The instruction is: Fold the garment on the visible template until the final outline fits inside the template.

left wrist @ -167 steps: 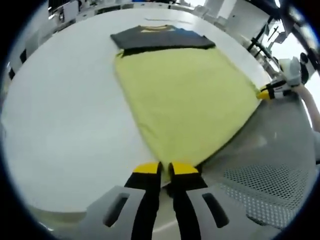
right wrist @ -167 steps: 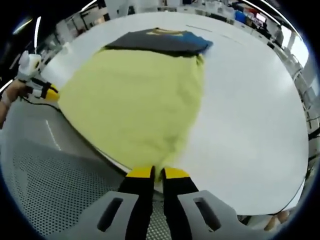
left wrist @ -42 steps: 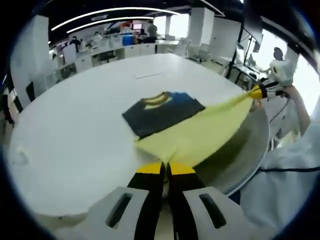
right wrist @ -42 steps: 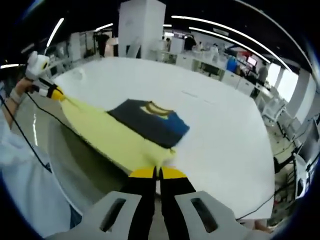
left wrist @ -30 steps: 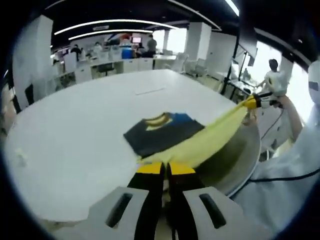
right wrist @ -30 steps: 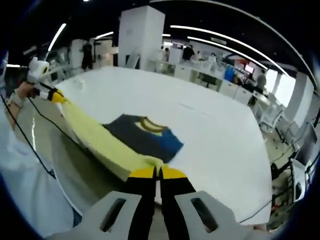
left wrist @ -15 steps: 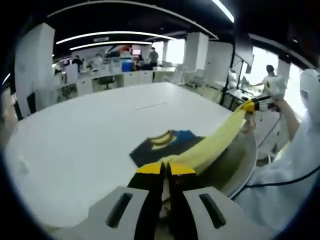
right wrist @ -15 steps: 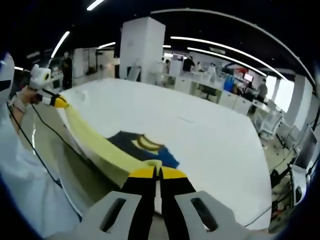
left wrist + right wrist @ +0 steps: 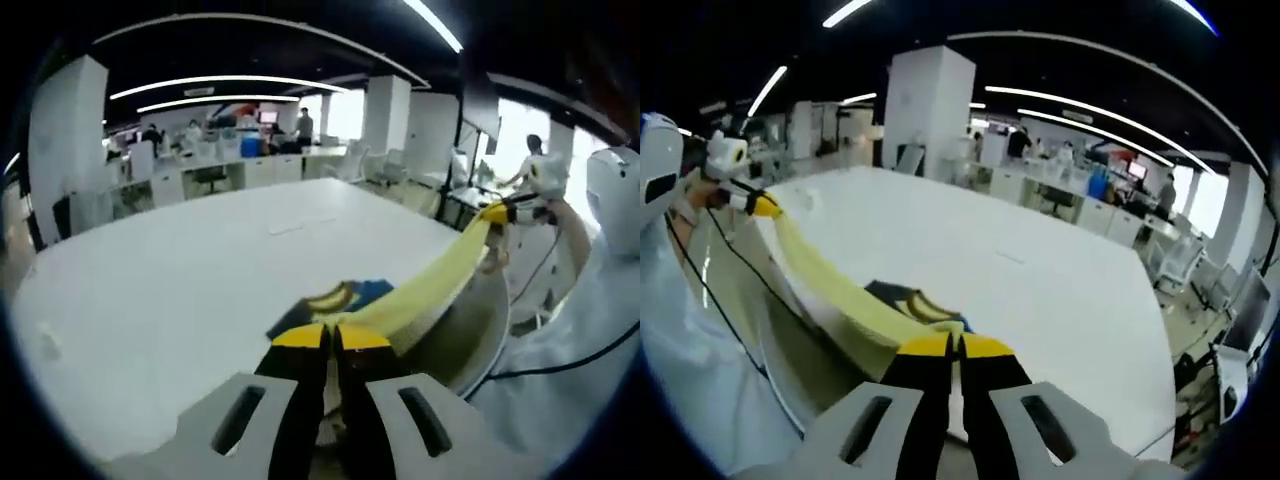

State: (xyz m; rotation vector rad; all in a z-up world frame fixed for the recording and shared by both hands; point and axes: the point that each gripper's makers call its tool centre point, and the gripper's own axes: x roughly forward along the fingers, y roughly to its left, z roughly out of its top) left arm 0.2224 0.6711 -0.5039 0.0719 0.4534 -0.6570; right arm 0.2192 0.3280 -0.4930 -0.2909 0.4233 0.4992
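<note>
Garment [image 9: 420,290] lifted higher, both grippers apparently clamped, white table [image 9: 180,270], office

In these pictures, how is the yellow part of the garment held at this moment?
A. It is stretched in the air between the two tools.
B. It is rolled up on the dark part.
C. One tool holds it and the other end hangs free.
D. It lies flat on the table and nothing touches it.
A: the yellow part of the garment spans from the shut left tool to the right tool, above the white table.
</note>
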